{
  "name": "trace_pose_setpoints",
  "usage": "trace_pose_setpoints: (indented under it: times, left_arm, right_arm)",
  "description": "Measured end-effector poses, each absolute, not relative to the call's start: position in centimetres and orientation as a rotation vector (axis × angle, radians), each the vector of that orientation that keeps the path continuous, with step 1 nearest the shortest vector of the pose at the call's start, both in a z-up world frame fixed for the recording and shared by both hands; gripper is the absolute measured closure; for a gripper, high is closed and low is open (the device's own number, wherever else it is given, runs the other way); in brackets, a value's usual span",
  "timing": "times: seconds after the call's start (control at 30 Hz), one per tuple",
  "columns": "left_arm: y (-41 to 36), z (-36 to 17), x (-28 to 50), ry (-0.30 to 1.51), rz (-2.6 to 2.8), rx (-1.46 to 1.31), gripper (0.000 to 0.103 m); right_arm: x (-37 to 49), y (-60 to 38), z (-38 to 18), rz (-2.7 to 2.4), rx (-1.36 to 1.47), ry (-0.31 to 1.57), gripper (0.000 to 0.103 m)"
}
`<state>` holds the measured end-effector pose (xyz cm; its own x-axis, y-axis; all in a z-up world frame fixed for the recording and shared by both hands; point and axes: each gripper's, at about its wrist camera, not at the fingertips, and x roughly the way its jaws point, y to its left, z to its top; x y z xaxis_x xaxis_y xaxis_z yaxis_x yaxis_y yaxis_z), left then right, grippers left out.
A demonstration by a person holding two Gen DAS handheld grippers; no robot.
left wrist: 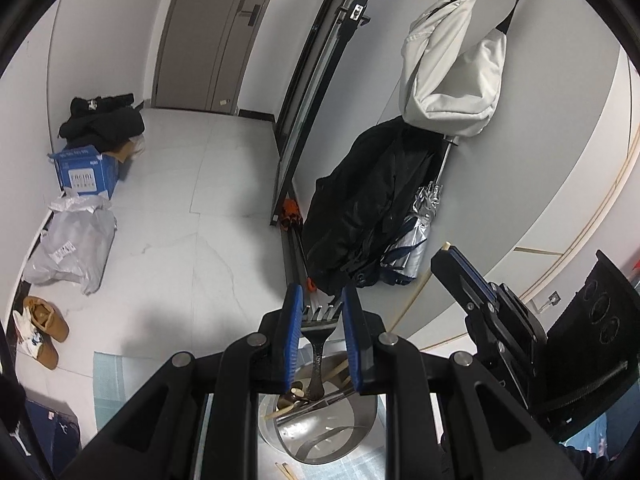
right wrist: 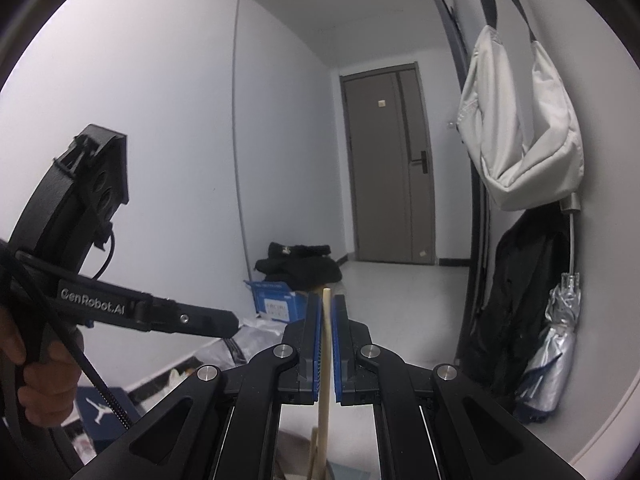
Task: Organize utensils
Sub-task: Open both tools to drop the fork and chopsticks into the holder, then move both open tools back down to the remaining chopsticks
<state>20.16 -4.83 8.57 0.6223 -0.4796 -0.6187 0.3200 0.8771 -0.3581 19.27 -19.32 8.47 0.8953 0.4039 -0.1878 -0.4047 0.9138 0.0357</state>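
The left tool (left wrist: 322, 312) grips a fork (left wrist: 318, 322) above the steel holder (left wrist: 320, 436); the right tool (right wrist: 328, 320) pinches a chopstick (right wrist: 326, 344). Either slim utensil could pivot loose if tilted.

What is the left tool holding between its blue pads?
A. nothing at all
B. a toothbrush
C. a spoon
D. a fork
D: in the left wrist view, the left tool has its blue pads closed on a metal fork, whose tines stick out past the pads and whose handle hangs down toward the metal holder below.
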Motion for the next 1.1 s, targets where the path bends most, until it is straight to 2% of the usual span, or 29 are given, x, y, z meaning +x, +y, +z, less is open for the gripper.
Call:
trace_pose_setpoints:
  times: [0.53,0.77,0.83,0.9,1.0,1.1]
  left_arm:
    - [-5.8,6.6,18.6,0.831,-0.455,-0.154,0.087]
    - [-5.4,6.4,17.9,0.83,-0.422,-0.156,0.087]
    - [-4.8,6.5,17.7,0.821,-0.408,-0.185,0.084]
    - [-4.3,6.6,17.5,0.816,-0.376,-0.193,0.071]
    - [-3.9,6.7,16.8,0.797,-0.35,-0.204,0.07]
    - [-3.9,7.1,16.0,0.779,-0.315,-0.193,0.069]
  right_arm:
    - [17.9,-17.9,4.9,0.512,-0.161,0.294,0.099]
    - [17.4,-18.5,4.0,0.508,-0.13,0.348,0.098]
    - [17.0,-18.9,4.2,0.506,-0.104,0.352,0.098]
    - [16.5,-19.2,4.5,0.497,-0.086,0.351,0.093]
    - [15.8,-19.6,4.9,0.486,-0.067,0.347,0.078]
    - [14.7,-19.6,5.4,0.475,-0.053,0.344,0.071]
